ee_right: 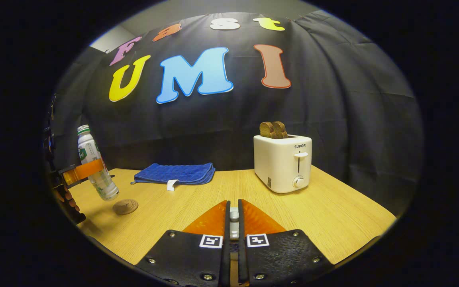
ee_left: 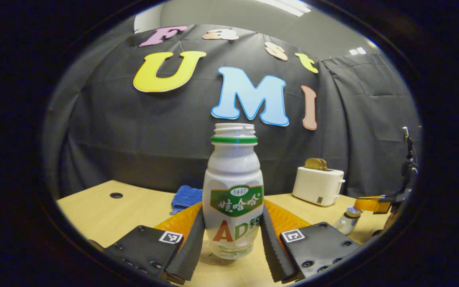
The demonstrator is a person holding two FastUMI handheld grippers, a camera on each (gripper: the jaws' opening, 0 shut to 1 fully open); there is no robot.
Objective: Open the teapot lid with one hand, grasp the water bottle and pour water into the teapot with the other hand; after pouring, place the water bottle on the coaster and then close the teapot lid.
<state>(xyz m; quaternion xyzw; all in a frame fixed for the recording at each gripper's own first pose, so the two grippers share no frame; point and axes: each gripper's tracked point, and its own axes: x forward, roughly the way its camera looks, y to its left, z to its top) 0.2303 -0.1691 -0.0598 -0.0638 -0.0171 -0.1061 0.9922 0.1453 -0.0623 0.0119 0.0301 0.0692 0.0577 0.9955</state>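
Note:
The uncapped white water bottle (ee_left: 233,187) with a green neck ring stands between my left gripper's (ee_left: 232,209) fingers, which press on both its sides. Under its base lies the round coaster (ee_left: 209,260). In the right gripper view the bottle (ee_right: 94,165) leans slightly in the left gripper (ee_right: 82,170), its base just above the table beside the coaster (ee_right: 125,206). My right gripper (ee_right: 233,204) is shut on a small pale piece, the teapot lid (ee_right: 234,217). The small white teapot (ee_left: 345,224) sits at the right, with the right gripper (ee_left: 367,204) at its top.
A white toaster (ee_right: 283,163) holding bread stands at the back right of the wooden table (ee_right: 333,215). A folded blue cloth (ee_right: 175,173) lies by the wall. A cable hole (ee_left: 116,195) marks the table's far left. A hand (ee_right: 68,199) holds the left gripper.

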